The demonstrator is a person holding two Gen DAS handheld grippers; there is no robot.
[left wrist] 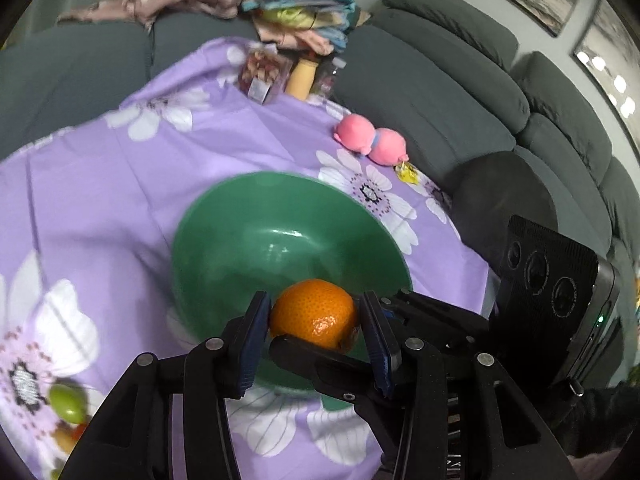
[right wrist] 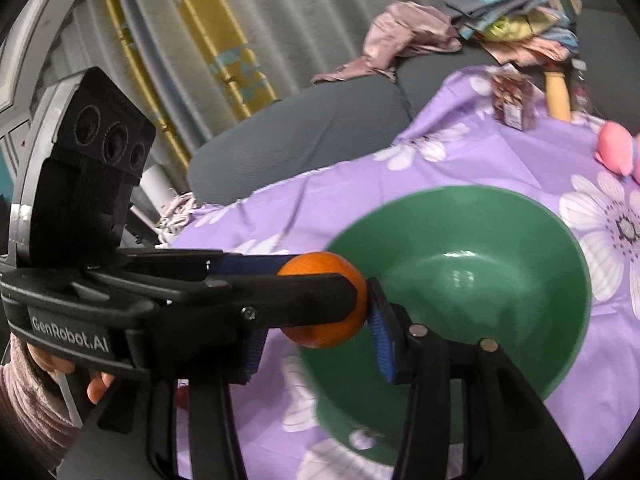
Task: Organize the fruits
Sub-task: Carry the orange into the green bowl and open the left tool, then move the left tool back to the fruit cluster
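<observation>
Left wrist view shows the left tool (left wrist: 314, 300) closed on an orange (left wrist: 314, 314), with a blue pad pressed to each side of the fruit. The orange hangs over the near rim of a green bowl (left wrist: 240, 248), which stands empty on the purple flowered cloth (left wrist: 100, 184) covering the surface. One black finger of the right tool (right wrist: 316, 312) crosses just under the orange. From the right wrist view, that tool's jaws stand wide to either side of the same orange, but the left tool's finger hides one side, so I cannot tell whether it grips. A green fruit (left wrist: 68, 402) lies on the cloth, well apart from the bowl, and a pink plush toy (left wrist: 370, 142) sits near the cloth's far edge.
</observation>
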